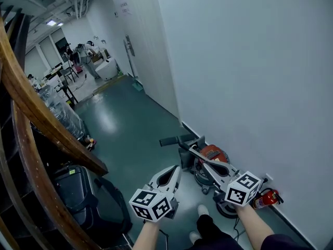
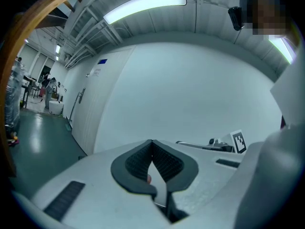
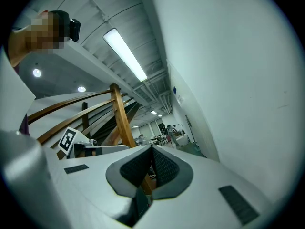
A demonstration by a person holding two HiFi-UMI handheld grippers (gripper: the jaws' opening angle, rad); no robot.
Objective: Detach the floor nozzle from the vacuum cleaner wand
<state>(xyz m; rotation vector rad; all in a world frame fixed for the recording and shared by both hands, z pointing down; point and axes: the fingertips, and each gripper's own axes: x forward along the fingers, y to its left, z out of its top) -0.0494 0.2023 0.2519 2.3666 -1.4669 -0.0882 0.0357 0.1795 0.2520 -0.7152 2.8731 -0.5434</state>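
Both claws clenched and empty above the vacuum.
Nearest you, the left claw (image 1: 176, 169) and right claw (image 1: 192, 149) are pinched shut on nothing, ribbed dark pads meeting. Open them before you reach down. Just beyond, the vacuum cleaner (image 1: 212, 152), glossy and red-bodied, sits on the shiny green floor (image 1: 119, 134) by the wall. What looks like its dark nozzle (image 1: 174, 139) juts left: brace with one claw, pull with the other.

open green floor (image 1: 125, 134) runs ahead and to the left of the vacuum cleaner (image 1: 214, 153), giving the widest way in. the white wall (image 1: 250, 61) closes the right side, with the vacuum cleaner and a red fire extinguisher (image 1: 268, 198) crowded near its foot. curved wooden stair rails (image 1: 36, 113) and a black machine (image 1: 78, 186) beneath them block the left. the person's shoe (image 1: 202, 210) stands just beside the vacuum cleaner.
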